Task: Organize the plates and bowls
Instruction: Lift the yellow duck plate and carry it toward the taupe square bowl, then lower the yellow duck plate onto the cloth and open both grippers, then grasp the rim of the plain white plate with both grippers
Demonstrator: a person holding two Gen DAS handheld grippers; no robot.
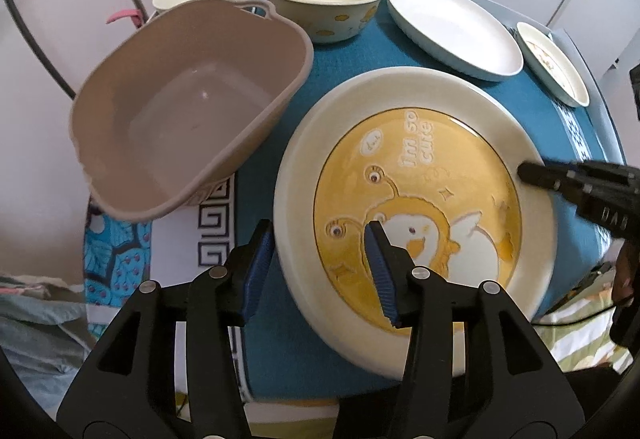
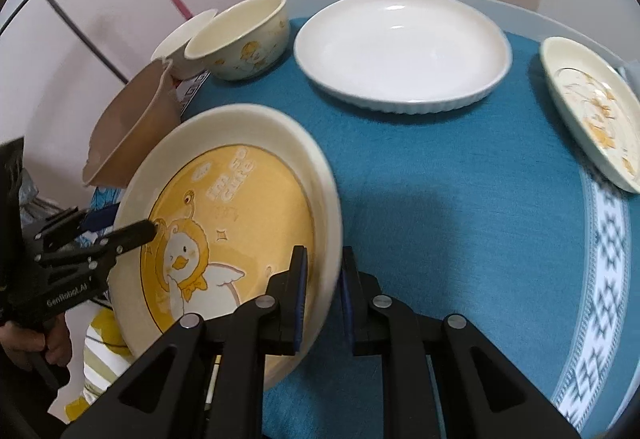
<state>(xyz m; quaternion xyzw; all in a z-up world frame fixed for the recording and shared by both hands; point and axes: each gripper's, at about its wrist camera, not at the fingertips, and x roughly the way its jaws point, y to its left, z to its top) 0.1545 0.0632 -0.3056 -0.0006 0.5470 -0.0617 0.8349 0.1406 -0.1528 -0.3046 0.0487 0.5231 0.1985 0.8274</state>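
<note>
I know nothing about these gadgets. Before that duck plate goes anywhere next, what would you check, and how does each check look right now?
1. Right claw clamped on the duck plate rim: ok, pads squeeze the edge.
2. Left claw clear of the plate: not ok, its pads stand apart, but the rim sits between them.
3. Plate level: not ok, it is tilted, hanging from one edge.
4. Beige tub has room: ok, nothing inside.
5. Tub steady: cannot tell, it sits at the table's corner and seems to jut past the edge.
6. White plate and duck bowl out of the way: ok, both sit farther back.
</note>
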